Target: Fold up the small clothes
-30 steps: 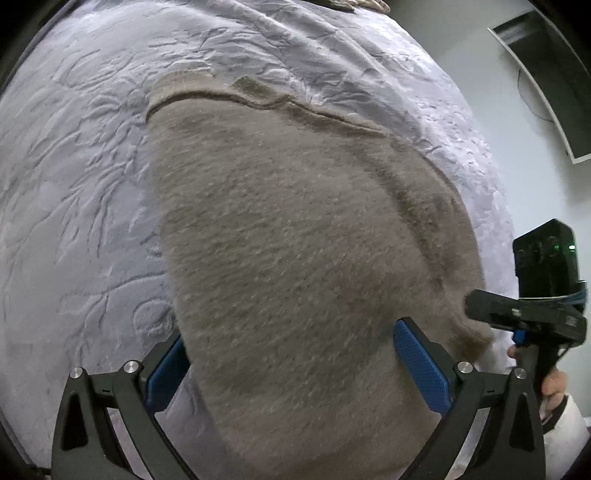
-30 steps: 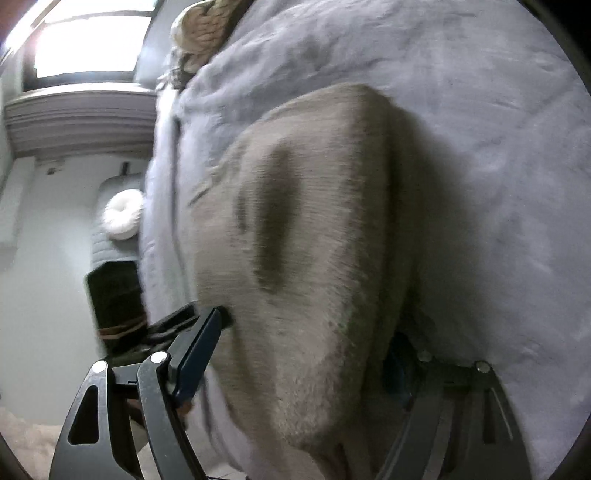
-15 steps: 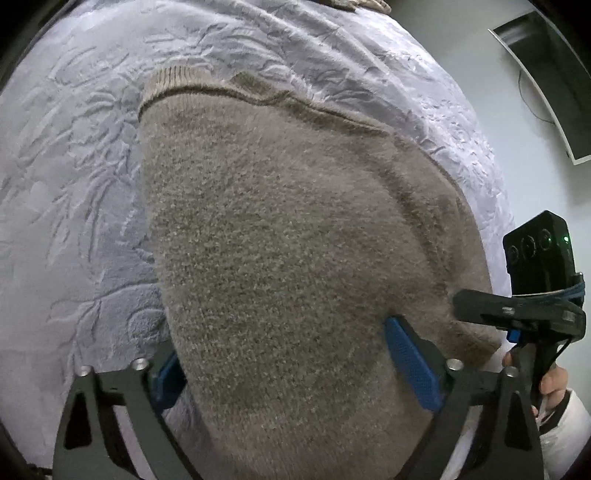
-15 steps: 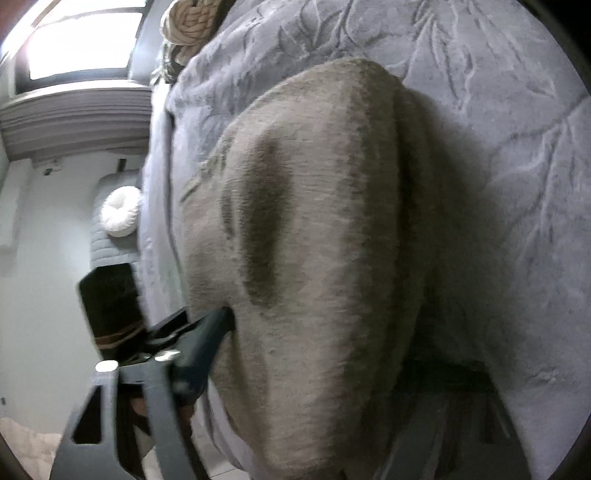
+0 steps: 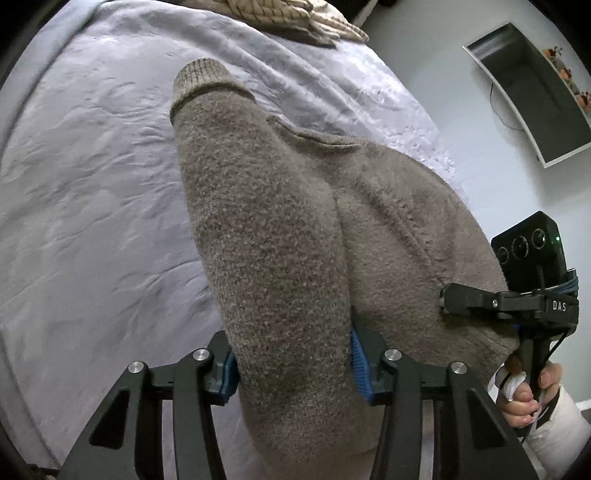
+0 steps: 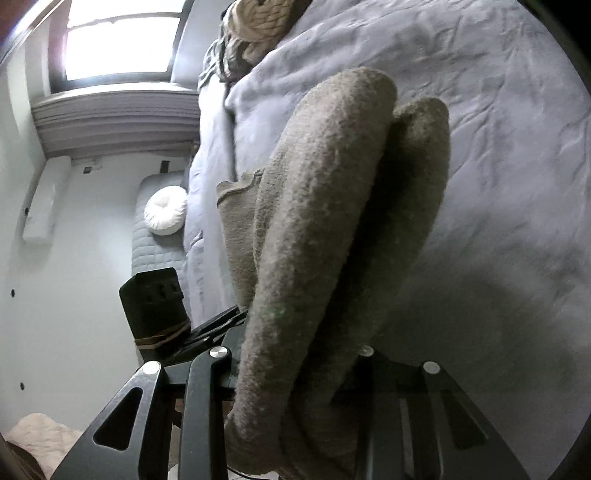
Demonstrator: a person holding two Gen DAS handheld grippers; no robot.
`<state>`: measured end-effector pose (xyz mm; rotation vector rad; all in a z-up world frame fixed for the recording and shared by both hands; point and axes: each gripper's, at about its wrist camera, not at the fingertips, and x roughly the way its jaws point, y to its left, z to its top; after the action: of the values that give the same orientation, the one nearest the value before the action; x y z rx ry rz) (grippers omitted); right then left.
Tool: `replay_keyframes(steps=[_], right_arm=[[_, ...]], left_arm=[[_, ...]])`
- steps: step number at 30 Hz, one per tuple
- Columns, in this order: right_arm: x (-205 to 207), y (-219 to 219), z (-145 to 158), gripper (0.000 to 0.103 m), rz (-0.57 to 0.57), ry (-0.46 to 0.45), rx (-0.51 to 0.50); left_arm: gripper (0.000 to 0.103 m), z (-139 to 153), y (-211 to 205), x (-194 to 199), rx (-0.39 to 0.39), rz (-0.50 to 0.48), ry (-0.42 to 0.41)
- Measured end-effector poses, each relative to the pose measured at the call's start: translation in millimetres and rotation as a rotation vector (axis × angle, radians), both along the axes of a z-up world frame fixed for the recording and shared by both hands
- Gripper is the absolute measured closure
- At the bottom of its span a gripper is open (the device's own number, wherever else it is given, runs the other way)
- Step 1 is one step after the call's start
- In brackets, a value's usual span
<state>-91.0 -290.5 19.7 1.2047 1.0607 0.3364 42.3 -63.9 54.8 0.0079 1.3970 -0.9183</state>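
A fuzzy taupe knit sweater (image 5: 273, 236) hangs over the lavender bedspread (image 5: 92, 192), lifted off it at the near end. My left gripper (image 5: 291, 360) is shut on a thick fold of it, the blue pads pressing both sides. A ribbed cuff (image 5: 197, 75) sticks up at the far end. In the right wrist view the sweater (image 6: 317, 229) bunches into two long rolls, and my right gripper (image 6: 295, 373) is shut on it. The right gripper also shows in the left wrist view (image 5: 517, 299), at the sweater's right edge.
A braided beige cushion (image 5: 280, 14) lies at the bed's far end. A dark wall screen (image 5: 528, 92) hangs at right. In the right wrist view a window (image 6: 118, 40), a white round cushion (image 6: 166, 210) and the bed's edge are on the left.
Both grippers have closed on the sweater and lifted it. The flat sweater has bunched into upright folds, and a cuff now stands up at the far end.
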Motion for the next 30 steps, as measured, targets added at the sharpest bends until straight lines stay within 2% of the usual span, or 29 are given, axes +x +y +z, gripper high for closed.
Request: replay_keyframes(steps=[5, 8, 13, 16, 20, 23, 26, 28, 30], right_arm=[[-6, 37, 6, 0.069, 0.015, -0.004, 0.061], [-12, 70, 2, 0.069, 0.029, 0.010, 0.109], [-20, 128, -21, 0.069, 0.073, 0.065, 0.178], [-23, 155, -38, 0.069, 0.107, 0.114, 0.172], [-24, 172, -48, 0.063, 0.173, 0.207, 0.024], [-20, 167, -31, 0.048, 0.217, 0.213, -0.136], [-30, 151, -16, 0.048, 0.183, 0.220, -0.242], [-34, 138, -8, 0.052, 0.143, 0.222, -0.266], [-37, 132, -4, 0.079, 0.126, 0.245, -0.320]], left_arm=[[0.053, 20, 44, -5, 0.006, 0.017, -0.006], [0.053, 27, 78, -13, 0.036, 0.022, -0.013], [0.053, 20, 132, -27, 0.109, 0.036, 0.013], [0.053, 5, 160, -34, 0.151, 0.064, 0.052], [0.053, -22, 183, -46, 0.251, 0.098, 0.073], [0.052, -14, 201, -48, 0.218, 0.129, 0.061], [0.053, -1, 215, -43, 0.216, 0.158, 0.009], [0.053, 9, 220, -37, 0.223, 0.202, -0.046], [0.052, 11, 223, -30, 0.246, 0.238, -0.071]])
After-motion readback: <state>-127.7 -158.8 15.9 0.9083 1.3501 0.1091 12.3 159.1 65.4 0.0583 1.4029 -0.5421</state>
